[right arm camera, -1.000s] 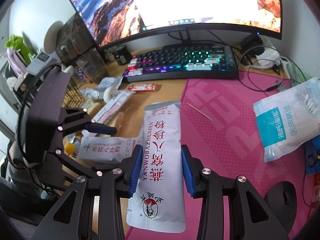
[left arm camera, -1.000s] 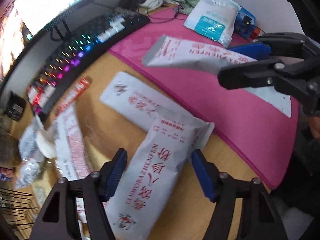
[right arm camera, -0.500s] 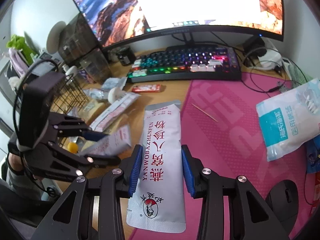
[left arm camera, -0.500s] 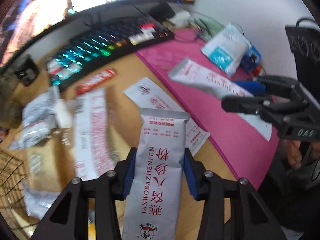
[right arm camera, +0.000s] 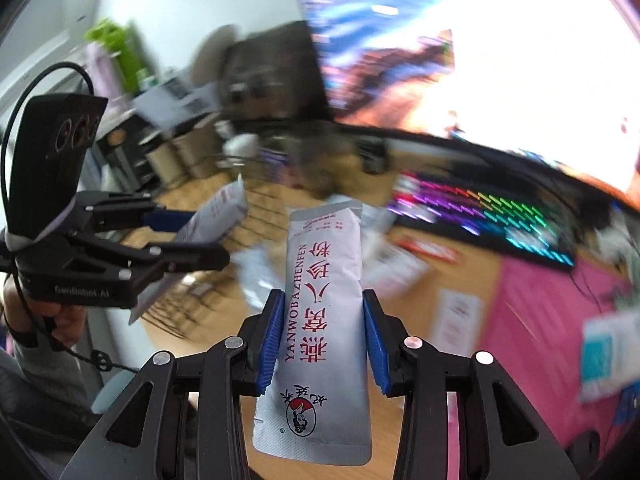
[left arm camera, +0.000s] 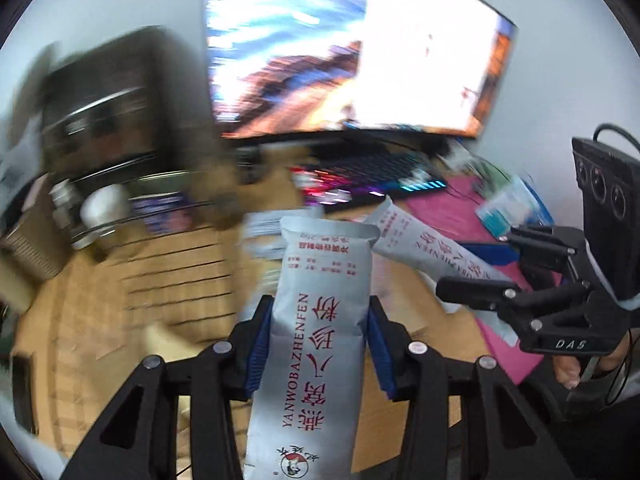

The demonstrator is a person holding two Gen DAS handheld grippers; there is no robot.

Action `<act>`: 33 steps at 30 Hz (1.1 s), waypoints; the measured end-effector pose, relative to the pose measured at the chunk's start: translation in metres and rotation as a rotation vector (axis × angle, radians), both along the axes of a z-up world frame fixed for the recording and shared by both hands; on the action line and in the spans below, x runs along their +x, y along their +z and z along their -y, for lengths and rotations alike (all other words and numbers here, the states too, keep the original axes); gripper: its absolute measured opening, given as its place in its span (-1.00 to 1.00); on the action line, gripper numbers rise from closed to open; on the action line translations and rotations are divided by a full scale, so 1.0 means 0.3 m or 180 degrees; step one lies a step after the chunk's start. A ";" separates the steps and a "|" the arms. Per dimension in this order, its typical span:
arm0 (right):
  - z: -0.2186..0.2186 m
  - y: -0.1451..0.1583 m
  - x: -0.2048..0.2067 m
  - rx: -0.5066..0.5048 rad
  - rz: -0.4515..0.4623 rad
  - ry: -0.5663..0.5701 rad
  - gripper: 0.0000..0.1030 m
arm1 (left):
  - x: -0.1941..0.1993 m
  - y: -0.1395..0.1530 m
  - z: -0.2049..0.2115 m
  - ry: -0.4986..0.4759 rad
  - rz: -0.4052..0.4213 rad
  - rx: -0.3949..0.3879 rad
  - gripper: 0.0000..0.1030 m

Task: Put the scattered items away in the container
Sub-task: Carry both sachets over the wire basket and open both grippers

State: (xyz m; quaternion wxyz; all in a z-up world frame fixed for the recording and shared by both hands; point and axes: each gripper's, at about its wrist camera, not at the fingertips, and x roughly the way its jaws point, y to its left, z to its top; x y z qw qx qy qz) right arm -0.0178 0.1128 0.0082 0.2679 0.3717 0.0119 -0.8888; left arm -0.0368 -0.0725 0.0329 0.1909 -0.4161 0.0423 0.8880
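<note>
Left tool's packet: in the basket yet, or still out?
Out. The packet is clamped in the left tool, held in the air beside the wire basket.

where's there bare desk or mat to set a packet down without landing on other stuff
Clearest bare patch: the pink mat between the keyboard and the blue-and-white bag. There is also bare wooden desk beside the mat's near edge. It is crowded around the wire basket, where loose packets lie scattered below the keyboard. The blur hides small items.
</note>
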 end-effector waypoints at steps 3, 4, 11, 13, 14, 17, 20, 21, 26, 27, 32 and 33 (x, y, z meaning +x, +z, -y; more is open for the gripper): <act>0.193 0.029 -0.010 0.0038 -0.0071 0.0297 -0.23 | 0.042 0.009 0.180 0.0336 -0.0024 -0.0030 -0.02; 0.238 0.030 -0.011 0.0038 -0.0072 0.0371 -0.23 | 0.052 0.005 0.229 0.0423 -0.0011 -0.0029 -0.02; 0.591 0.011 -0.007 0.0132 -0.0041 0.0845 -0.23 | 0.080 -0.056 0.456 0.0769 0.0094 0.0052 -0.02; 0.636 0.001 -0.008 0.0164 -0.0029 0.0878 -0.23 | 0.084 -0.063 0.485 0.0816 0.0078 0.0088 -0.02; 0.658 -0.006 -0.009 0.0192 -0.0016 0.0894 -0.23 | 0.089 -0.066 0.493 0.0815 0.0080 0.0086 -0.02; 0.689 -0.020 -0.022 0.0234 0.0010 0.0909 -0.23 | 0.089 -0.069 0.495 0.0823 -0.0001 -0.0020 0.01; 0.704 -0.026 -0.028 0.0263 0.0006 0.0902 -0.20 | 0.093 -0.055 0.489 0.0877 -0.0159 -0.0153 0.40; 0.704 -0.024 -0.030 0.0267 -0.0013 0.0890 -0.19 | 0.094 -0.050 0.489 0.0881 -0.0185 -0.0156 0.41; 0.702 -0.009 -0.028 0.0257 -0.0062 0.0864 -0.11 | 0.090 -0.048 0.502 0.0926 -0.0159 -0.0129 0.42; 0.701 -0.007 -0.025 0.0264 -0.0066 0.0865 -0.11 | 0.090 -0.048 0.501 0.0927 -0.0155 -0.0119 0.42; 0.668 0.000 -0.019 0.0260 -0.0078 0.0810 -0.11 | 0.090 -0.035 0.463 0.0859 -0.0172 -0.0114 0.42; 0.654 0.002 -0.016 0.0262 -0.0083 0.0785 -0.11 | 0.090 -0.033 0.450 0.0839 -0.0169 -0.0109 0.42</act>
